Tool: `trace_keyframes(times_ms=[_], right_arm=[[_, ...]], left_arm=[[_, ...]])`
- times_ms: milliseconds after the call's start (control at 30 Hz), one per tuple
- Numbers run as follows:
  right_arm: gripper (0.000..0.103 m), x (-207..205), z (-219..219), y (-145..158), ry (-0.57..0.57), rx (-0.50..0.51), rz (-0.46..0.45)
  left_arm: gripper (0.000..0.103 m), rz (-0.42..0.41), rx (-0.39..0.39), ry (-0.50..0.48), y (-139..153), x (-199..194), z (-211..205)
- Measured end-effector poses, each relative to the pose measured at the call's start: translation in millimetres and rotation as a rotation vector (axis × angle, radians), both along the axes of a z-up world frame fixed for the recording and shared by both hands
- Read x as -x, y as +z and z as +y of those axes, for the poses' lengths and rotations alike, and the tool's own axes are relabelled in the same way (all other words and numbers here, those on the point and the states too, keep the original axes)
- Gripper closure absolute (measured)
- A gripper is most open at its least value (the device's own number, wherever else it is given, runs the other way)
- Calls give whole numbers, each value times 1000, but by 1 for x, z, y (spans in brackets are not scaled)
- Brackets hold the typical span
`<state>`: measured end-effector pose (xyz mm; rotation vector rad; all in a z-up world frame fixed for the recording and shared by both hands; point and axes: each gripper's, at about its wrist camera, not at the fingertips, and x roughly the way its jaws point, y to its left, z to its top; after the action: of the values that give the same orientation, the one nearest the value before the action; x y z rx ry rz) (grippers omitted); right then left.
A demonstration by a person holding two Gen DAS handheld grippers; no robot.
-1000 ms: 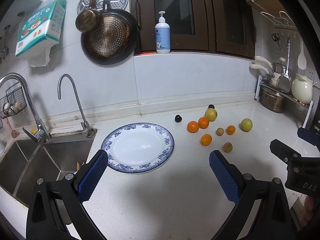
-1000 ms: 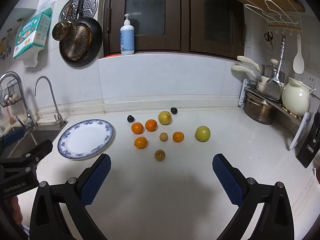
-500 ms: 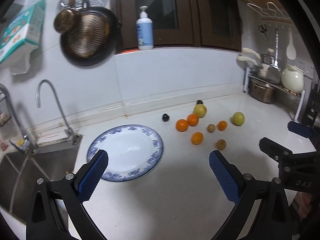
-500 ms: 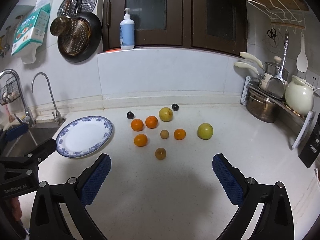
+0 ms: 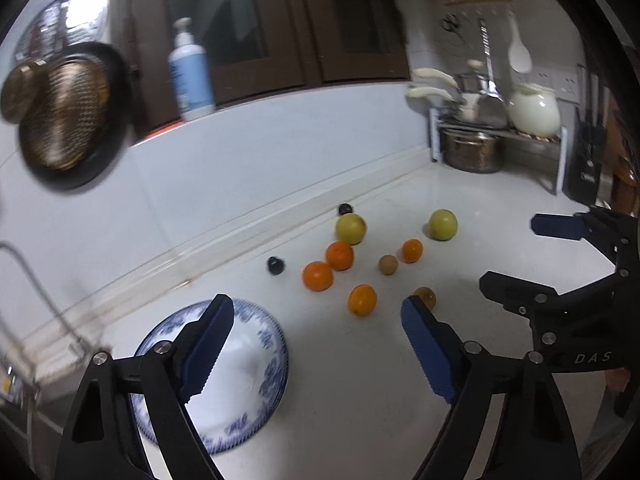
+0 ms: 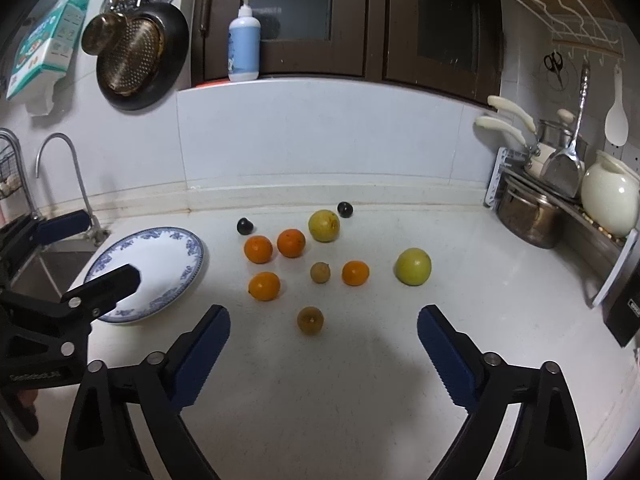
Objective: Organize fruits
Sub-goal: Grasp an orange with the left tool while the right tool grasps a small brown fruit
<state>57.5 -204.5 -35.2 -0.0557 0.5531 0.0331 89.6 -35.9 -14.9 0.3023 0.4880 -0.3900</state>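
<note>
Fruits (image 6: 291,243) lie scattered mid-frame on the desk (image 6: 360,380), right of the plate (image 6: 192,248); left gripper (image 5: 316,344) and right gripper (image 6: 323,354) both released, empty.

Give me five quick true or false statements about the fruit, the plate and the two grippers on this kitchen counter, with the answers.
1. The blue-patterned white plate holds two oranges. False: no fruit lies on it.
2. Four oranges lie on the white counter. True.
3. The right gripper is shut on a fruit. False: it is open and holds nothing.
4. The left gripper is open. True.
5. Two small dark round fruits lie nearer the back wall than the oranges. True.
</note>
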Motion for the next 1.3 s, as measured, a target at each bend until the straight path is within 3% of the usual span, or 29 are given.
trace_keyframes(times_ms=[267,667,1033,1300], right_arm=[[27,-28,-3,-20,24,-22,68],[46,-66,-1,-51,70,-46,185],[59,-88,0,-69,94,-88,260],[70,-100,-4,-76,108,-139,300]], left_arm=[[30,49,-52,-144,-20,-37,-18],[45,200,-137,-295,-57,-85,-37],[57,303,-154,-373,-73,-115,-49],[68,382,-151,-373,-83,-132,-60]])
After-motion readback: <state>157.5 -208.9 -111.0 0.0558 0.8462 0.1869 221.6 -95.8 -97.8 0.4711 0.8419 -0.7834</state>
